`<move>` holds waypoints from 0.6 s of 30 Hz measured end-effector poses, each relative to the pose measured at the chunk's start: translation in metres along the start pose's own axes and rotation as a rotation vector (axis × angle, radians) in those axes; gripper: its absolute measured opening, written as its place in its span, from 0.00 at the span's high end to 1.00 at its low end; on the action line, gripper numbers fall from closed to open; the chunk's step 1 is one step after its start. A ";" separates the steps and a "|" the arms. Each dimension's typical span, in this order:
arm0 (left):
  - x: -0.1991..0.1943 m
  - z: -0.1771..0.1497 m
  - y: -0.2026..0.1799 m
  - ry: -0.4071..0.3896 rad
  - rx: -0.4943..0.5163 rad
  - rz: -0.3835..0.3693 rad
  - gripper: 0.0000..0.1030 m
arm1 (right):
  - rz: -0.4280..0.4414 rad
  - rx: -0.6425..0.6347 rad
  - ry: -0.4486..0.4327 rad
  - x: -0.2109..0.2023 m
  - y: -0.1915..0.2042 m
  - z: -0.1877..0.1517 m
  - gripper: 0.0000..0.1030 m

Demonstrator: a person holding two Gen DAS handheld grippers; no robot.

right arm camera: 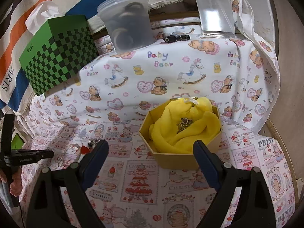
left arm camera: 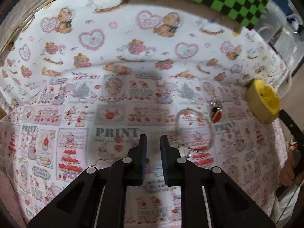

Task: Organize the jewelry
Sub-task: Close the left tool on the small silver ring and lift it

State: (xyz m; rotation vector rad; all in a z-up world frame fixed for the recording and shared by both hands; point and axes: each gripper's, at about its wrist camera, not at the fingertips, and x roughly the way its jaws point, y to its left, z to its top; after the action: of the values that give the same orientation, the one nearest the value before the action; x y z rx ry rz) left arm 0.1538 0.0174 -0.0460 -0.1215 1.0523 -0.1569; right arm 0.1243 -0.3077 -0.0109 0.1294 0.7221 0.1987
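The left gripper (left arm camera: 153, 142) hangs over the printed cloth (left arm camera: 114, 114) with its jaws drawn nearly together and nothing between them, a clear bangle (left arm camera: 195, 131) lying on the cloth just right of its fingertips and a small red charm (left arm camera: 217, 116) just beyond that. The right gripper (right arm camera: 151, 150) stands wide open and empty in front of the octagonal box (right arm camera: 180, 159) (lined with yellow fabric (right arm camera: 182, 131)), where a small tangle of gold jewelry (right arm camera: 182, 126) rests.
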 end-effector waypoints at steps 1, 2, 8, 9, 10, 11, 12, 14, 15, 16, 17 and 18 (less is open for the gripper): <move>-0.003 -0.001 -0.002 -0.003 0.020 -0.011 0.86 | -0.001 -0.001 0.001 0.000 0.000 0.000 0.13; -0.005 -0.003 -0.005 -0.004 0.048 -0.012 0.86 | -0.001 -0.001 0.001 0.000 0.000 0.000 0.13; 0.003 -0.011 -0.025 0.024 0.135 0.015 0.86 | -0.005 0.000 0.003 0.000 0.000 0.000 0.13; 0.008 -0.012 -0.027 0.025 0.139 0.020 0.86 | -0.006 0.001 0.003 0.000 0.000 0.000 0.13; 0.010 -0.013 -0.028 0.027 0.142 0.026 0.86 | -0.007 0.000 0.003 0.000 0.000 0.000 0.13; 0.012 -0.013 -0.029 0.031 0.141 0.027 0.86 | -0.008 -0.001 0.004 0.000 0.000 0.000 0.13; 0.014 -0.013 -0.029 0.034 0.139 0.023 0.86 | -0.009 -0.002 0.005 0.000 0.000 0.000 0.13; 0.015 -0.011 -0.029 0.023 0.139 0.019 0.86 | -0.011 -0.005 0.006 0.000 0.001 0.000 0.13; 0.015 -0.011 -0.029 0.021 0.140 0.020 0.86 | -0.012 -0.006 0.006 0.000 0.001 0.000 0.13; 0.015 -0.011 -0.028 0.019 0.139 0.022 0.86 | -0.013 -0.006 0.006 0.000 0.001 0.000 0.13; 0.019 -0.010 -0.029 0.016 0.138 0.026 0.86 | -0.014 -0.006 0.007 0.000 0.001 0.000 0.13; 0.021 -0.008 -0.028 0.010 0.137 0.038 0.86 | -0.016 -0.006 0.007 0.001 0.001 0.000 0.13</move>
State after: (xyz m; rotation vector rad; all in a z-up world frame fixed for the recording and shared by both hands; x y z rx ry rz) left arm 0.1545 -0.0145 -0.0629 0.0235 1.0504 -0.1947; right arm 0.1245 -0.3067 -0.0113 0.1173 0.7292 0.1864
